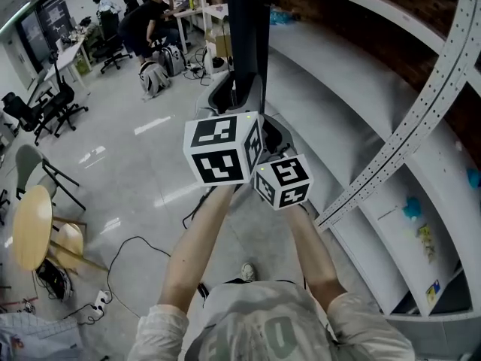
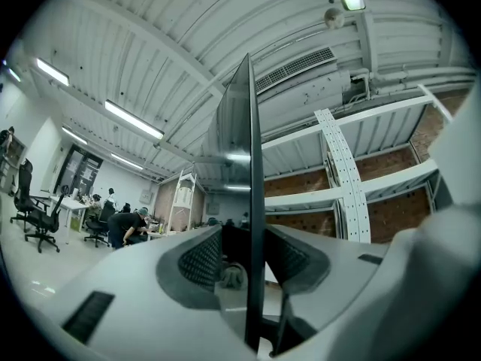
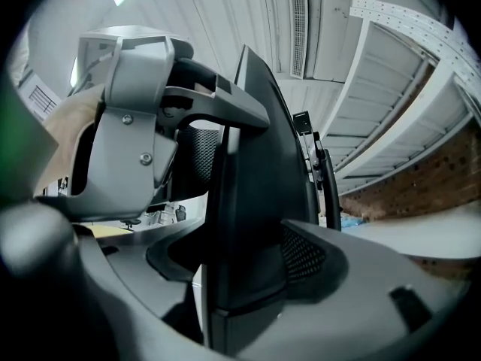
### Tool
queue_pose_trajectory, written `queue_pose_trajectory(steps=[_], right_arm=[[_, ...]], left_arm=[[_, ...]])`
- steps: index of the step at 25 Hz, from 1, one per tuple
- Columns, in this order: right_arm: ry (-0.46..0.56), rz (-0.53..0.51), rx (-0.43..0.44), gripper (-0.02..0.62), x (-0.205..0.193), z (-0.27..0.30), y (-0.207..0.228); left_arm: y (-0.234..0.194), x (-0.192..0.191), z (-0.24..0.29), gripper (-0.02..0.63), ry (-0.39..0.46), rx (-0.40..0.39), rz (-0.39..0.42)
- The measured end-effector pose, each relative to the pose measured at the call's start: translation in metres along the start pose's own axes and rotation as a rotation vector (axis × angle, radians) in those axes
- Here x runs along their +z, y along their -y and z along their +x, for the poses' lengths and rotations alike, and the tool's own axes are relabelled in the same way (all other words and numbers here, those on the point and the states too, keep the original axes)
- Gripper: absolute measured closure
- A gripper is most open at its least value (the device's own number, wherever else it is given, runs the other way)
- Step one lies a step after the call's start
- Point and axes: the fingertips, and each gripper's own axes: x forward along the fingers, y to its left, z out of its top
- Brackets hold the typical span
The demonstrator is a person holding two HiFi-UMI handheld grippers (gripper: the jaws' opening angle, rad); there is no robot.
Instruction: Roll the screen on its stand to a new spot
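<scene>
The right gripper (image 3: pixel 252 254) clamps the black screen (image 1: pixel 247 28) by its thick back while the left gripper (image 2: pixel 252 260) sits part-open astride the thin edge, 1 pad clear.

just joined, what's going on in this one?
A person holds a gripper in each hand, both at the edge of a tall dark screen that stands on the floor beside white shelving. The right gripper is clamped on the screen's thicker back part. The left gripper has the thin edge between its jaws, with a gap showing on one side.
</scene>
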Motion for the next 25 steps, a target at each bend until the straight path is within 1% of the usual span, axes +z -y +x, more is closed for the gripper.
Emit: queue_pose_trajectory(steps=[9, 15, 25], right_arm=[[0.016, 0.009, 0.009, 0.305, 0.021, -0.106, -0.042], [0.027, 0.005, 0.003, 0.304, 0.033, -0.166, -0.076], [0.034, -0.01, -0.013, 0.302, 0.052, -0.266, -0.123]], left_arm=[[0.074, 0.012, -0.089, 0.428, 0.008, 0.007, 0.001], [0.11, 0.021, -0.148, 0.428, 0.017, 0.0, -0.003], [0.175, 0.033, -0.237, 0.426, 0.036, -0.038, -0.032]])
